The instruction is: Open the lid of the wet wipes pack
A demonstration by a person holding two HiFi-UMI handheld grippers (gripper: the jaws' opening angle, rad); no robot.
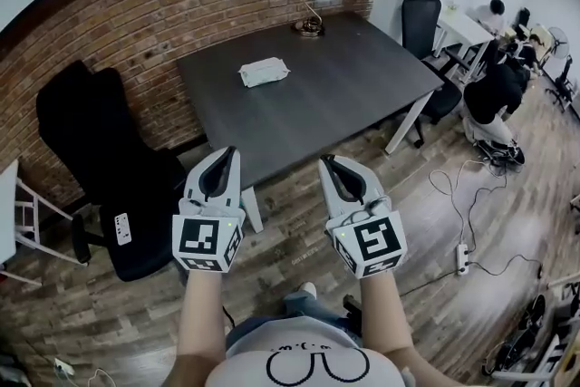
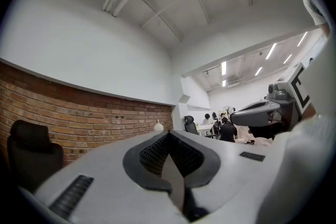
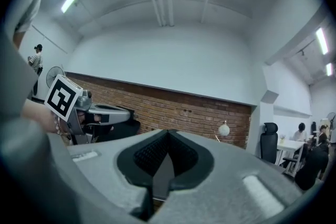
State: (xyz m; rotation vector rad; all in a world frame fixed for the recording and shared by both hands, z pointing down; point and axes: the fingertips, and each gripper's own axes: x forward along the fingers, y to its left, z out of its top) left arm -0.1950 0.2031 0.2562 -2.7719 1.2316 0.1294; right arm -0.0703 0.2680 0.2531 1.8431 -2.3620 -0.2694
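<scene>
Wet wipes pack lies flat on the dark table, well apart from both grippers. Left gripper and right gripper hover side by side near the table's front edge, each with its jaws closed and empty.

No text is readable: the print on the wipes pack, the chair tag and the shirt is too small.

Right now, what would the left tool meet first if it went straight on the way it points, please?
The left tool would likely pass over the table and meet the brick wall near the lamp; depth is unclear.
</scene>
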